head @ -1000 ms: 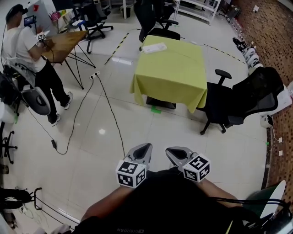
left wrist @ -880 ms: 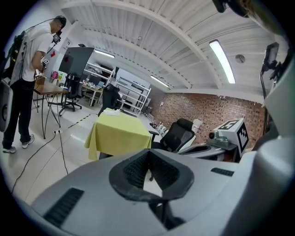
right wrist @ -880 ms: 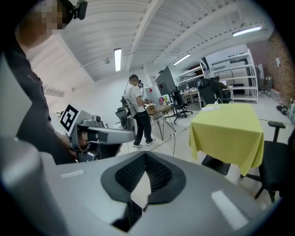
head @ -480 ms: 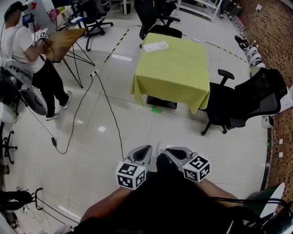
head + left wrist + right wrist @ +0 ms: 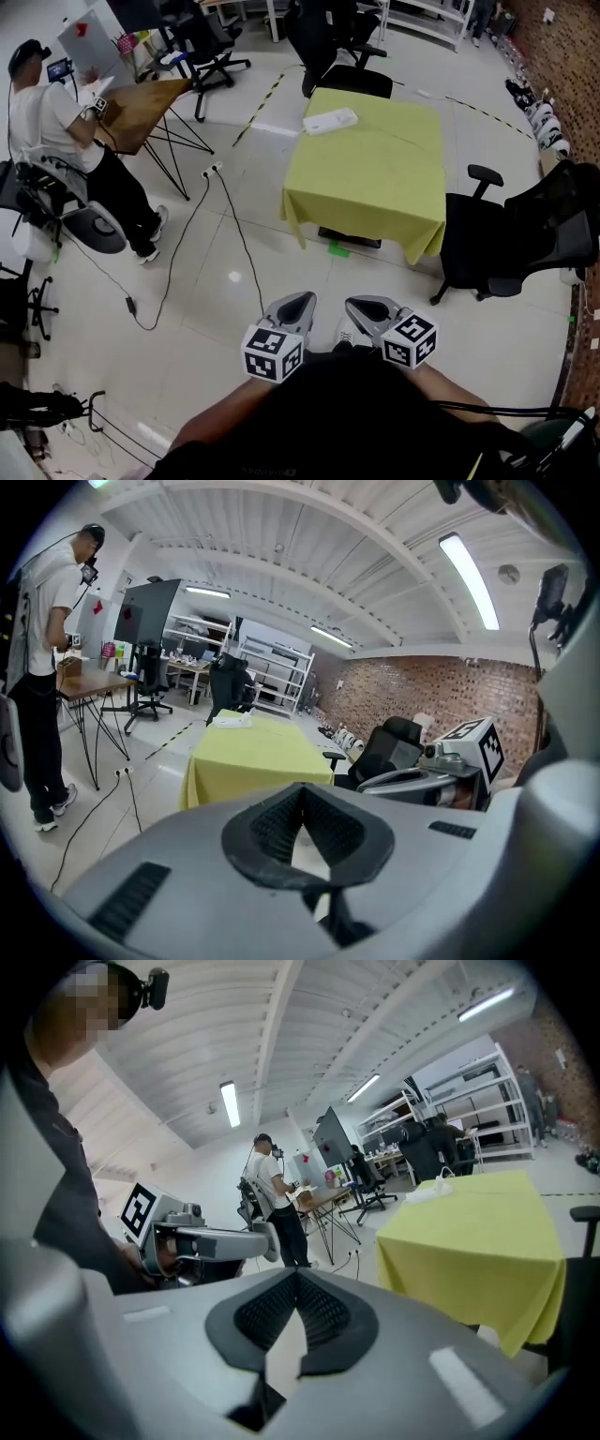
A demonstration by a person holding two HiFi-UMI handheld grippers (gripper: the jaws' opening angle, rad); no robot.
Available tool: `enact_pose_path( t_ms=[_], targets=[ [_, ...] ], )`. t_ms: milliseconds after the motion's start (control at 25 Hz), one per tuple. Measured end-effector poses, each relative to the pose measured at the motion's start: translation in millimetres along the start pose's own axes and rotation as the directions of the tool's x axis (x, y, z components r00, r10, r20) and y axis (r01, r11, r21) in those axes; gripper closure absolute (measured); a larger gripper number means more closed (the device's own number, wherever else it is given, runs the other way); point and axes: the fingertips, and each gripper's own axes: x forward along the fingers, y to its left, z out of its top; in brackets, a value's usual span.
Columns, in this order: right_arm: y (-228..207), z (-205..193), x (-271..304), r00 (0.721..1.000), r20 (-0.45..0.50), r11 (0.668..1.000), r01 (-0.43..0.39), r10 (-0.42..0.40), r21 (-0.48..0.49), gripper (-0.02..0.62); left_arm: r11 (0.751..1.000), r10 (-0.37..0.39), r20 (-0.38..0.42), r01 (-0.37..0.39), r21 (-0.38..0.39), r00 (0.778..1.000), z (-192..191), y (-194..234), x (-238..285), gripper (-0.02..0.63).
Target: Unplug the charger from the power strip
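Note:
A white power strip (image 5: 330, 121) lies at the far left corner of a table under a yellow-green cloth (image 5: 375, 173); the charger on it is too small to make out. The strip also shows far off in the left gripper view (image 5: 231, 720) and in the right gripper view (image 5: 439, 1183). Both grippers are held close to my body, side by side, several steps short of the table. My left gripper (image 5: 304, 300) (image 5: 302, 791) is shut with nothing in it. My right gripper (image 5: 354, 304) (image 5: 296, 1275) is shut and empty too.
A black office chair (image 5: 511, 239) stands right of the table and another (image 5: 337, 66) behind it. A black cable (image 5: 246, 253) runs over the tiled floor to a floor socket (image 5: 214, 170). A person (image 5: 66, 131) stands at a wooden desk (image 5: 141, 98) at the left.
Both grippers and my view have moved forward over the floor toward the table, which now sits a little more to the right. The jaws have stayed shut.

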Motion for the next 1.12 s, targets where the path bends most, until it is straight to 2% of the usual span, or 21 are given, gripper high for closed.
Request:
enact_pose_path(
  t_ms=[200, 400, 520, 720, 920, 1120],
  targets=[
    [-44, 28, 2, 0.999, 0.017, 0.999, -0.031, 0.032, -0.004, 0.592, 0.999, 0.030, -0.003, -0.030, 0.011, 1.000, 25, 5, 41, 0.601],
    [-88, 47, -1, 0.998, 0.036, 0.999, -0.043, 0.042, 0.013, 0.592, 0.997, 0.078, 0.022, -0.077, -0.015, 0.997, 48, 14, 77, 0.601],
    [-104, 52, 0, 0.998, 0.040, 0.998, -0.047, 0.045, 0.048, 0.592, 0.995, 0.092, 0.007, -0.092, -0.047, 0.996, 55, 19, 91, 0.602],
    [-124, 52, 4, 0.998, 0.056, 0.995, -0.043, 0.038, 0.091, 0.592, 0.998, 0.067, -0.044, -0.067, 0.000, 0.997, 57, 18, 112, 0.601],
    [-146, 49, 20, 0.999, 0.034, 0.992, -0.013, 0.008, 0.128, 0.592, 0.998, 0.041, -0.077, -0.044, -0.039, 0.996, 53, 40, 135, 0.601],
    [-182, 72, 35, 0.996, 0.032, 0.988, 0.073, -0.078, 0.134, 0.592, 0.998, -0.050, -0.088, 0.047, -0.032, 0.995, 77, 61, 179, 0.601]
  ],
)
